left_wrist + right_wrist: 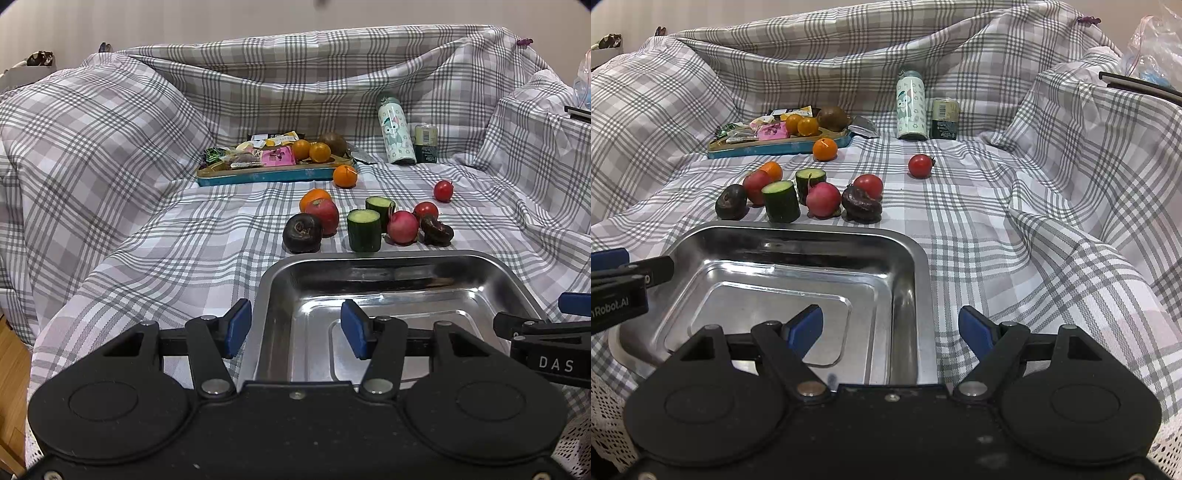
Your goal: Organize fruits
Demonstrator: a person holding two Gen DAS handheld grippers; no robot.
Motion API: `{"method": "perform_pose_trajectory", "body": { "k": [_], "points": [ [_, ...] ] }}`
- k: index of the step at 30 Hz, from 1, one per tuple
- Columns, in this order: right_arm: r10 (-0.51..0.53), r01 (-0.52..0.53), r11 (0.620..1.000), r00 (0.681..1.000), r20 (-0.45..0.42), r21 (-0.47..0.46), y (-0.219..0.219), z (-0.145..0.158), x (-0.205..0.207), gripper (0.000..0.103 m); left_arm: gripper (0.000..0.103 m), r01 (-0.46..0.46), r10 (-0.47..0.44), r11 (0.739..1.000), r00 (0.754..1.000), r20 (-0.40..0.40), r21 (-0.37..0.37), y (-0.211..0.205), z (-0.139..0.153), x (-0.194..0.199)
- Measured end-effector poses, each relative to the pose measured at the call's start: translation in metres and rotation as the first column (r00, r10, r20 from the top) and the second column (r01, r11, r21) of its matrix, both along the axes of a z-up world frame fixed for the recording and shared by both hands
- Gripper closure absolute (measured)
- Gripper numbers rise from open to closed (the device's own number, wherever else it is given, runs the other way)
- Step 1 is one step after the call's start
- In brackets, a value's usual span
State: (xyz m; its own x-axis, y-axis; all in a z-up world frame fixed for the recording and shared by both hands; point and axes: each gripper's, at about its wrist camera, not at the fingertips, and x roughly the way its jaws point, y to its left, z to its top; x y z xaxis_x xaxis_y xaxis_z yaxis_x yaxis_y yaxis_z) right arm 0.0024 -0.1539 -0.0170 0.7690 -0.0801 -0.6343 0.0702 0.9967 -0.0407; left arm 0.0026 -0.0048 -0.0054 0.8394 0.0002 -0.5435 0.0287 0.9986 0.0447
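Note:
An empty steel tray (pixel 388 258) (pixel 798 230) lies at the near edge of the checked cloth. Just beyond it lie two cucumber pieces (pixel 364 229) (pixel 781 201), a pink radish (pixel 402 227) (pixel 823 199), dark chestnut-like pieces (pixel 302 232) (pixel 861 205), a red radish (pixel 325 216), tomatoes (pixel 443 191) (pixel 919 165) and oranges (pixel 345 176) (pixel 824 148). My left gripper (pixel 295 328) is open and empty over the tray's left rim. My right gripper (pixel 891 330) is open and empty over the tray's right rim.
A teal tray (pixel 273 173) (pixel 775 147) at the back holds snack packets, two oranges and a kiwi. A patterned bottle (pixel 395 129) (pixel 911 107) and a small tin (pixel 425 143) (pixel 945 119) stand behind. The cloth rises in folds on all sides.

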Motion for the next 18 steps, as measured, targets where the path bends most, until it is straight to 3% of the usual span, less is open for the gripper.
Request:
{"method": "perform_pose_trajectory", "body": {
  "k": [18],
  "points": [
    [0.004, -0.004, 1.000, 1.000, 0.003, -0.010, 0.0015, 0.0011, 0.0000, 0.020, 0.044, 0.001, -0.001, 1.000, 1.000, 0.000, 0.005, -0.0012, -0.0013, 0.0001]
  ]
}}
